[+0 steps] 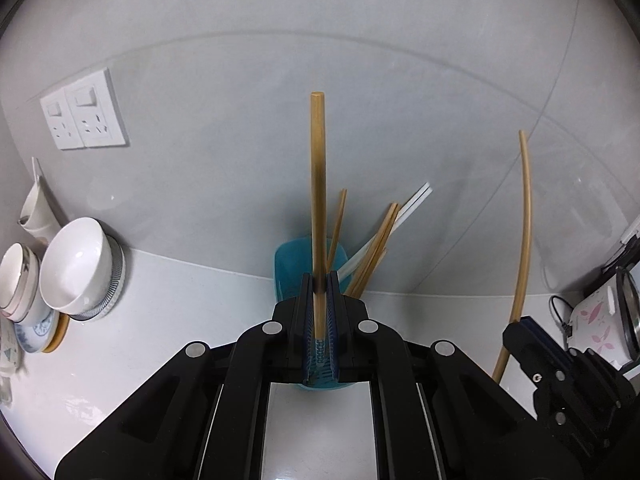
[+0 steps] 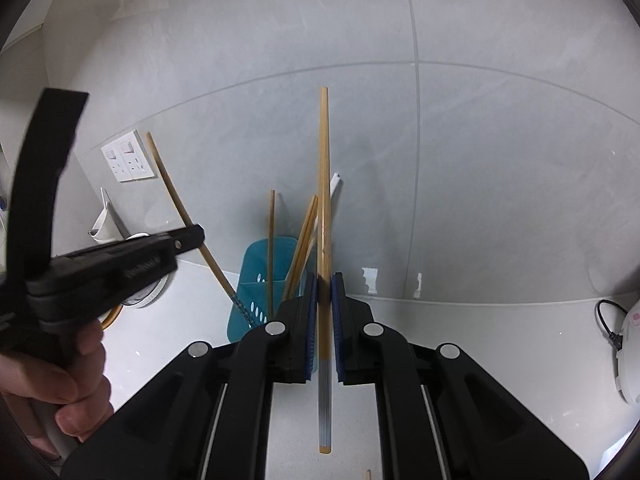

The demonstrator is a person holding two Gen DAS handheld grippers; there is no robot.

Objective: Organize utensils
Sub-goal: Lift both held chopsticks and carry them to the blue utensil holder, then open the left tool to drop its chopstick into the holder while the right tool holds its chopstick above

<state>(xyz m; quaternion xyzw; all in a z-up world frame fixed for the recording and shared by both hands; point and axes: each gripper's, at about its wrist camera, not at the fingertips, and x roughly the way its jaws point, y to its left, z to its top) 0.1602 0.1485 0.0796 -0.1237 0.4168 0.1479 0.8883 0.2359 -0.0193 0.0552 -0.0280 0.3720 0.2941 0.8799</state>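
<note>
Left wrist view: left gripper clamped on bamboo chopstick; right gripper likewise on its chopstick. Risk: tips missing teal holder, toppling it.

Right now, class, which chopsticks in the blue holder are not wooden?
The white pair, leaning right against the wall out of the blue holder; the other chopsticks in it are tan wood.

The chopsticks look like matt wood. The teal holder is smooth perforated plastic. White bowls are glossy ceramic. The worktop shines; each tool is matt black plastic.
</note>
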